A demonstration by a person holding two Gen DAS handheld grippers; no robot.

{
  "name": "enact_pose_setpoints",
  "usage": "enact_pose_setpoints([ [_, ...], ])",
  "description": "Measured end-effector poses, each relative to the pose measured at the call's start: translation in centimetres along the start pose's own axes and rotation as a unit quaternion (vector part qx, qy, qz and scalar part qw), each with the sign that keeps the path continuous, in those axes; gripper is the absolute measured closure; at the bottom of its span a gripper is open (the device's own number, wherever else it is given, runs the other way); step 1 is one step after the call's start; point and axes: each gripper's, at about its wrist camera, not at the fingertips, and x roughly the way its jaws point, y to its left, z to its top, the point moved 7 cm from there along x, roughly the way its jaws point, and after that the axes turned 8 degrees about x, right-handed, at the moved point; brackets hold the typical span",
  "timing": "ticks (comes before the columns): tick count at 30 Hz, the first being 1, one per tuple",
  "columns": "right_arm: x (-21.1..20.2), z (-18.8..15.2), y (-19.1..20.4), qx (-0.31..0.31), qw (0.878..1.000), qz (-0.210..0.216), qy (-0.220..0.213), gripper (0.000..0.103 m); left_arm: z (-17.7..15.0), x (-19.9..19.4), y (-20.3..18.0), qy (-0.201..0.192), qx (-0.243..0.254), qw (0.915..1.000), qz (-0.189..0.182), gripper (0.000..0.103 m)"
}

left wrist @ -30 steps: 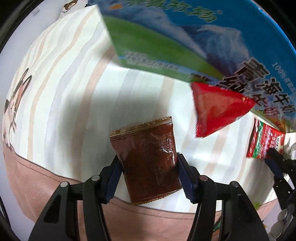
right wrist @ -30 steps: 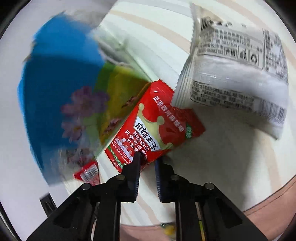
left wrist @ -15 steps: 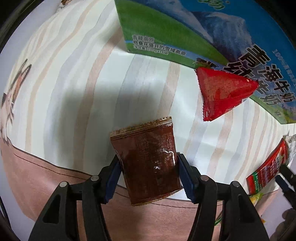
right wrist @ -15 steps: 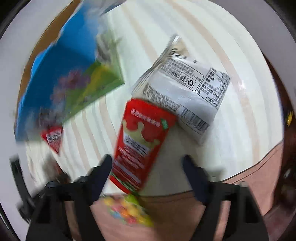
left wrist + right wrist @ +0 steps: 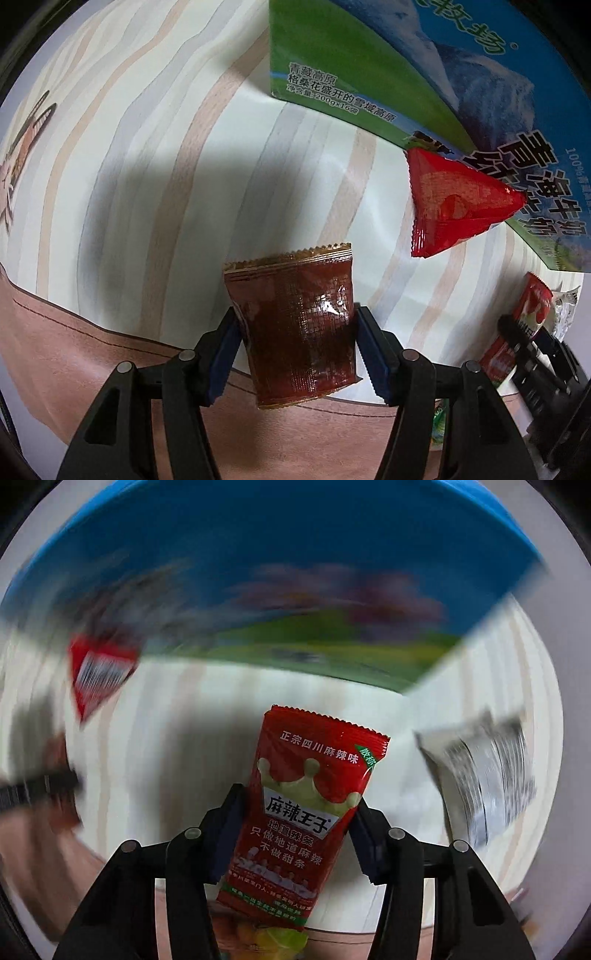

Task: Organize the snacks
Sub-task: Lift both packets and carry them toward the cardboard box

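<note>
My left gripper is shut on a dark brown snack packet and holds it above the striped cloth. My right gripper is shut on a red spicy-strip packet with a crown picture; that packet also shows at the right edge of the left wrist view. A red triangular packet lies against a blue-green milk carton box; both show blurred in the right wrist view, the packet and the box.
A white snack bag lies to the right on the striped tablecloth. The cloth's pink border runs along the near edge. Colourful candy shows below the red packet.
The right gripper has closed on the red spicy-strip packet, lifted it and swung toward the blue box. The left gripper keeps its brown packet and has drifted slightly.
</note>
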Motion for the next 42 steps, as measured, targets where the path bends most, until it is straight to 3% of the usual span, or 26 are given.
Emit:
enact_pose_setpoints([
  [3,0.5,-0.1,2.2,-0.037,0.999,0.014,0.019,0.044,0.4,-0.2,-1.0,-0.014,0.049,0.9982,0.031,0.047],
  [6,0.1,0.2,1.6,0.02,0.998,0.06,0.032,0.028,-0.1,-0.5,-2.2,-0.025,0.11,0.9916,0.063,0.047],
  [9,0.0,-0.7,-0.1,0.071,0.993,0.086,0.044,0.028,-1.2,-0.3,-2.4,-0.022,0.141,0.9868,0.076,0.047],
  [13,0.9,-1.1,-0.6,0.084,0.993,0.069,0.043,0.028,-1.3,0.7,-2.5,-0.018,0.13,0.9887,0.072,0.046],
  [16,2.2,-1.2,1.1,0.088,0.995,0.038,0.028,0.044,-1.0,1.2,-2.0,-0.014,0.117,0.9907,0.068,0.046],
  [18,2.2,-1.5,1.8,0.104,0.992,0.059,0.029,0.047,-0.9,1.3,-1.7,-0.014,0.113,0.991,0.069,0.046],
  [21,1.7,-2.9,3.0,0.13,0.982,0.127,0.058,0.047,-0.6,1.7,-2.4,-0.016,0.109,0.9915,0.068,0.045],
  [23,0.7,-3.2,1.2,0.136,0.979,0.136,0.064,0.047,-0.4,1.6,-2.8,-0.015,0.106,0.9919,0.069,0.045],
  [26,1.2,-2.9,1.4,0.142,0.978,0.138,0.062,0.036,-0.8,1.7,-2.0,-0.014,0.102,0.9923,0.069,0.045],
  [29,3.5,-2.2,2.0,0.135,0.983,0.109,0.055,0.036,-2.1,0.8,-1.5,-0.016,0.099,0.9925,0.07,0.046],
  [32,3.8,-2.2,2.3,0.119,0.99,0.065,0.033,0.046,-2.7,0.4,-2.0,-0.026,0.1,0.9914,0.08,0.048],
  [34,3.4,-2.2,2.5,0.107,0.992,0.059,0.019,0.053,-3.0,-0.1,-2.0,-0.032,0.104,0.9908,0.08,0.048],
  [42,-2.6,-2.6,0.6,0.113,0.984,0.133,-0.017,0.057,-3.5,-6.3,-3.7,-0.083,0.125,0.9882,0.03,0.048],
])
